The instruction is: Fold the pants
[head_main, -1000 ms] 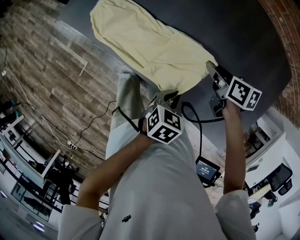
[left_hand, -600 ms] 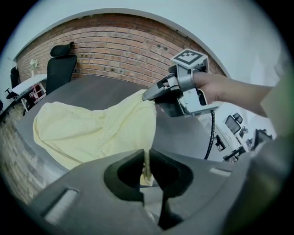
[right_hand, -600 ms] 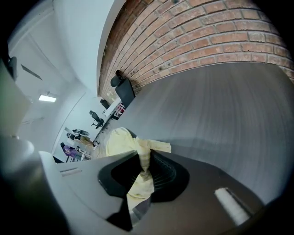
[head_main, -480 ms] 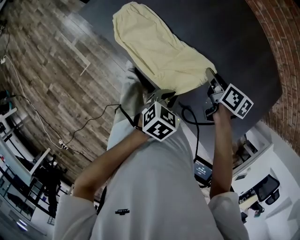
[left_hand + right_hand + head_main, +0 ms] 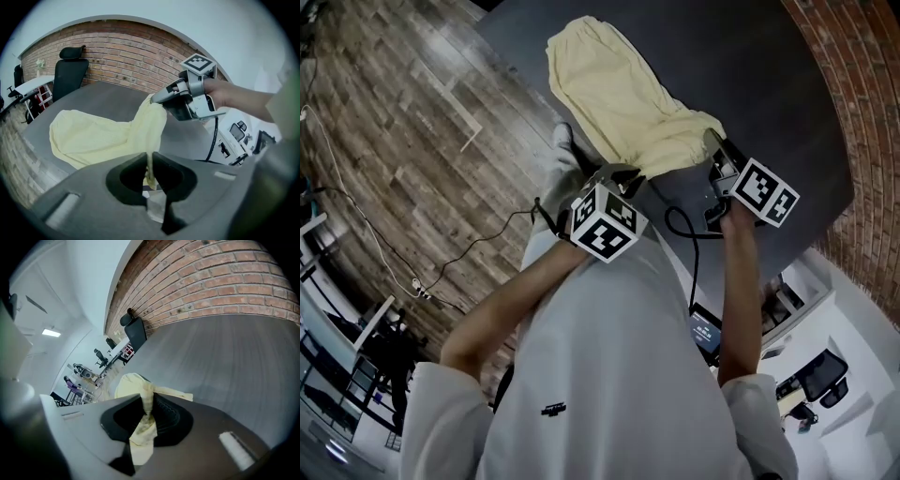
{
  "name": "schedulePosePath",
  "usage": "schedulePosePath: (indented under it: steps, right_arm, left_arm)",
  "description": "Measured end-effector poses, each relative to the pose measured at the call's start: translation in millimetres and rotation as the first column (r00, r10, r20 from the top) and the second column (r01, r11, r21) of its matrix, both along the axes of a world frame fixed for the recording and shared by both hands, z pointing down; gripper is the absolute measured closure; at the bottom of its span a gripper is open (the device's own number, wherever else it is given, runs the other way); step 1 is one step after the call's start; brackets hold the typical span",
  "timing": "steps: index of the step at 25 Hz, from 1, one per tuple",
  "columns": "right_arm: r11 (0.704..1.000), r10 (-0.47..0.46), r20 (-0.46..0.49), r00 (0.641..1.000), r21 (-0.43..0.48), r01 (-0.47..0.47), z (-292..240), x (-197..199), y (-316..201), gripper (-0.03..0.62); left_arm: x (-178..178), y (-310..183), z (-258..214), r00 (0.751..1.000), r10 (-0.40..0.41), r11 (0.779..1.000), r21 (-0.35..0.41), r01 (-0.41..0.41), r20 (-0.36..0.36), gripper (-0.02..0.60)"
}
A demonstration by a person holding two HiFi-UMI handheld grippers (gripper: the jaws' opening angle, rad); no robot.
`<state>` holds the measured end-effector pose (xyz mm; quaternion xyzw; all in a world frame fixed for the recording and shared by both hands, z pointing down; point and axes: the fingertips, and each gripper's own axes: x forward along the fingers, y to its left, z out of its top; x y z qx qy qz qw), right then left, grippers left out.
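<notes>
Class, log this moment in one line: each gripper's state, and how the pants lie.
left gripper: shut on pants | right gripper: shut on pants | pants: near edge held up, rest on table

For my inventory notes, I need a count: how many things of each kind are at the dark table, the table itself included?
pale yellow fabric pants: 1
hand-held two-jaw grippers, both shut on the pants: 2 (left gripper, right gripper)
dark grey table: 1
Total: 4
</notes>
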<state>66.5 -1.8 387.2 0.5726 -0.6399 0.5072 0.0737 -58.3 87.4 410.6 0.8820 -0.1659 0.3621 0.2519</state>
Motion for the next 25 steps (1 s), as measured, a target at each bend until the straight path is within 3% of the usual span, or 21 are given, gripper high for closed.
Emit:
schedulePosePath:
  steps: [11,25]
  right_arm:
    - [1.0,-0.019,0.013,1.0,-0.013,0.019,9,-40,-56,0.539]
    - [0.991,-0.067,-0.011,0.998,-0.119,0.065,56,-78,-113,0.53]
  left_arm:
    - [-41,-64,13,0.999,-0.046,0.998,-0.03,0.047,0.017,0.543]
    - [-79,-124,67,0.982,-0.173,0.977,-0.114,0.181,0.075,0.541]
